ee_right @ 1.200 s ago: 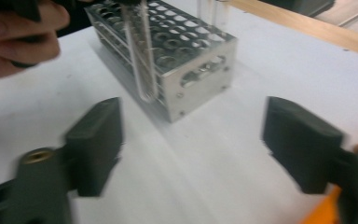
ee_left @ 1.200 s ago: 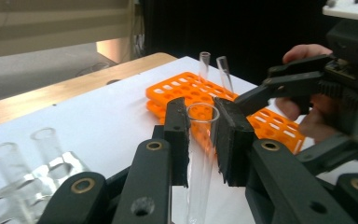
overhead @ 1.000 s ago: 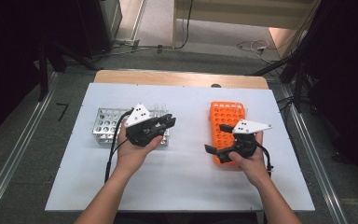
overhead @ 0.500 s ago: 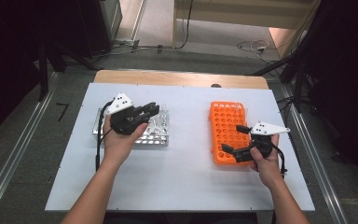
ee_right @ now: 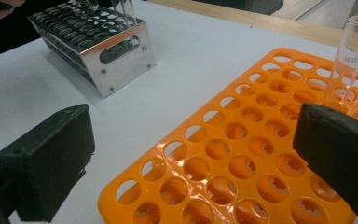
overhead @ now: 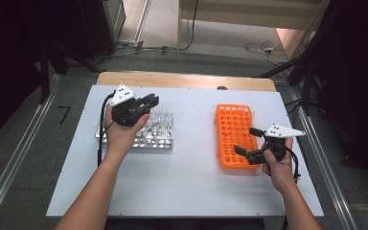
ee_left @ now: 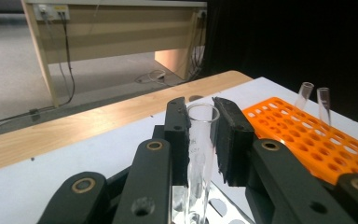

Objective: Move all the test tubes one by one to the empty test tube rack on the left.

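I've got a glass test tube (ee_left: 200, 154) pinched between the pads of my left gripper (ee_left: 201, 135), jaws closed tight on it just below its open rim. Its lower end is down among the holes of the metal rack (overhead: 136, 134), so by my read it is gripped but not yet lifted clear. From the high view that left gripper (overhead: 146, 103) sits over the back of the rack, which stands on the left half of the white table (overhead: 187, 187) and has more clear tubes in it.

Over on the right, the orange rack (overhead: 235, 134) is where I judge these tubes are headed. Two tubes (ee_left: 313, 100) stand in it already, near one end; one of those (ee_right: 349, 60) rises upright beside my right gripper's jaw. Nearly every other hole is bare.

My right gripper (ee_right: 191, 158) hangs with its jaws spread wide and nothing between them, low over the near end of the orange rack.

So: early going. Two across, one in hand, plenty in the metal rack left to move. Next comes the lift, straight up so the glass doesn't catch.
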`<act>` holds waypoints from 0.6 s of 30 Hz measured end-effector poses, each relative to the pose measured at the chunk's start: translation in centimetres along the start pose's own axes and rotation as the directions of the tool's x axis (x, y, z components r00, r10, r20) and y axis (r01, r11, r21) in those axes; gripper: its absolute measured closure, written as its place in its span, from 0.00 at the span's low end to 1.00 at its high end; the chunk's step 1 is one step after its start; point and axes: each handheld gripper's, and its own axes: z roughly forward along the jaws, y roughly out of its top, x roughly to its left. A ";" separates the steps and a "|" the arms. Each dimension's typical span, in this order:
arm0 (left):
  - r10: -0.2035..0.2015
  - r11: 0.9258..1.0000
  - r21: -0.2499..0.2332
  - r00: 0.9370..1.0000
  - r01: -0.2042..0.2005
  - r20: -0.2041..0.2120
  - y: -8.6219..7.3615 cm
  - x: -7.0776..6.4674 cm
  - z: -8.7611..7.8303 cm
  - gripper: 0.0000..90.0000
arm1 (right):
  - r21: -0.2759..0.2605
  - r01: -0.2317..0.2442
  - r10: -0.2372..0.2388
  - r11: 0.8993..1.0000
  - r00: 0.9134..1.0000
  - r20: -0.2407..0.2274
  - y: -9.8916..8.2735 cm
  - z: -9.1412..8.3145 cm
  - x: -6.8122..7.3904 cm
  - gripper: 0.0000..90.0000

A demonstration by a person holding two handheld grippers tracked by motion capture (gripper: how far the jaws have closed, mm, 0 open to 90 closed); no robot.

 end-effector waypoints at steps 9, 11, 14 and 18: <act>-0.001 1.000 0.004 0.999 0.001 -0.051 -0.3 1.0 1.0 0.84 | -0.007 -0.007 0.007 1.000 1.000 0.001 0.0 -0.2 -0.2 0.00; 0.001 1.000 0.011 0.998 0.000 -0.062 -0.4 1.2 1.2 0.84 | -0.007 -0.007 0.007 1.000 1.000 0.001 0.0 -0.2 -0.2 0.00; -0.004 1.000 0.016 0.998 0.006 -0.068 -0.6 1.4 1.5 0.84 | -0.007 -0.008 0.008 1.000 1.000 0.003 0.0 -0.3 -0.2 0.00; -0.010 1.000 0.025 0.997 0.012 -0.070 -0.9 1.4 1.9 0.84 | -0.009 -0.008 0.008 1.000 1.000 0.006 0.0 -0.3 -0.2 0.00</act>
